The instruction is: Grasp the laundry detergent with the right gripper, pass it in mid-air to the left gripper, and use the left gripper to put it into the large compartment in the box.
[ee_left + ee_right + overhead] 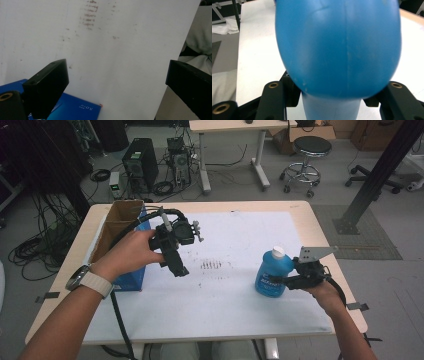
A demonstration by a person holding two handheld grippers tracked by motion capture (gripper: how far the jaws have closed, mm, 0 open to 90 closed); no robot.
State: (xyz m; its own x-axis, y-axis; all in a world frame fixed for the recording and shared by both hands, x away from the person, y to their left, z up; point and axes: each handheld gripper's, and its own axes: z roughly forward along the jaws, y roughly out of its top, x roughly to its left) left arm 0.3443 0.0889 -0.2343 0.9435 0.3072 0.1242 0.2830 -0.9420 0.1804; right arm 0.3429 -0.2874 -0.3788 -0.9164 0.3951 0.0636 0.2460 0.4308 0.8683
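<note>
My right gripper jaws clamped on blue bottle, upright at worktop right side. Keep squeeze steady, lift straight. Left gripper jaws spread, empty, beside cardboard box.

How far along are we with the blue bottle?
Done: the right gripper is shut on the blue bottle, which stands upright on the white mat. In hand: that grip. Left: lifting and moving it; the left gripper hangs open beside the cardboard box.

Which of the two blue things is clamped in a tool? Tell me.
The blue bottle with the white cap, upright at the mat's right side, clamped by the right tool. The blue box rests on the left, untouched.
</note>
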